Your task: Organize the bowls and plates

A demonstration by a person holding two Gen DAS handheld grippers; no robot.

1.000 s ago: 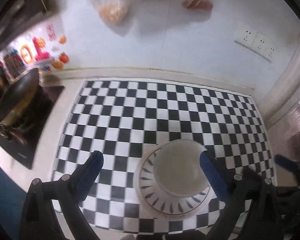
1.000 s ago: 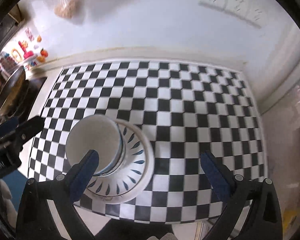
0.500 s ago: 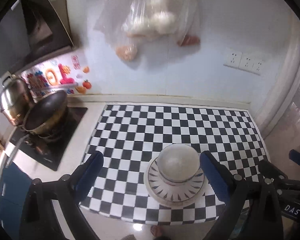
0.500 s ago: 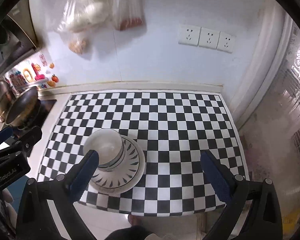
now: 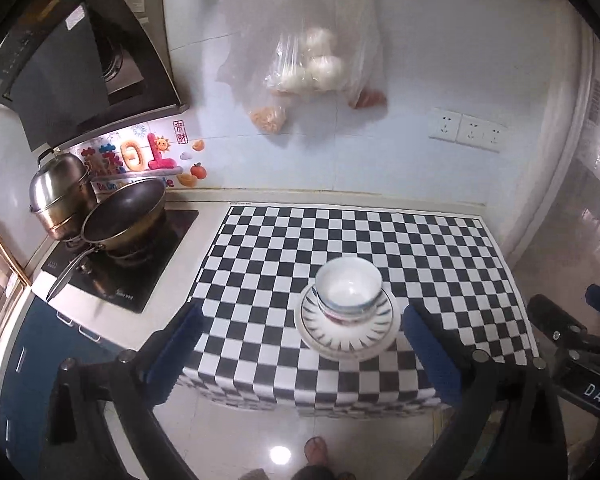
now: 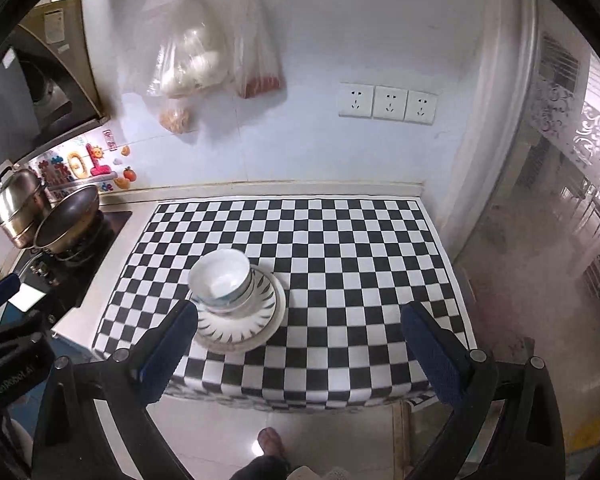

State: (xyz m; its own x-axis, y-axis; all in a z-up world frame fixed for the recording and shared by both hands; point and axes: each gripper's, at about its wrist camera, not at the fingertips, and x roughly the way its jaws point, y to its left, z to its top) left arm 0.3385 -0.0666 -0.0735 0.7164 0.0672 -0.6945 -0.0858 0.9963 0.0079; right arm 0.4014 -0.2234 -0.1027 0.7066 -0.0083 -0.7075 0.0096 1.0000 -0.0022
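Observation:
A white bowl [image 5: 348, 286] stands stacked in other bowls on white plates with dark leaf marks [image 5: 346, 334], near the front of the checkered mat [image 5: 420, 248]. The same bowl [image 6: 220, 276] and plates [image 6: 240, 324] show in the right wrist view. My left gripper [image 5: 300, 328] is open and empty, held high above and in front of the counter. My right gripper [image 6: 300, 320] is open and empty, also high and back from the stack. The right gripper's body shows in the left wrist view [image 5: 572, 332].
A stove [image 5: 116, 264] with a wok [image 5: 124, 212] and a steel pot [image 5: 60, 192] stands left of the mat. Plastic bags of food [image 5: 312, 64] hang on the wall. Wall sockets [image 6: 388, 102] are at the right. The floor and a foot [image 6: 272, 440] show below.
Both grippers have pulled up and back from the stack, which now looks much smaller. The bowls and plates have not moved. Both stay open.

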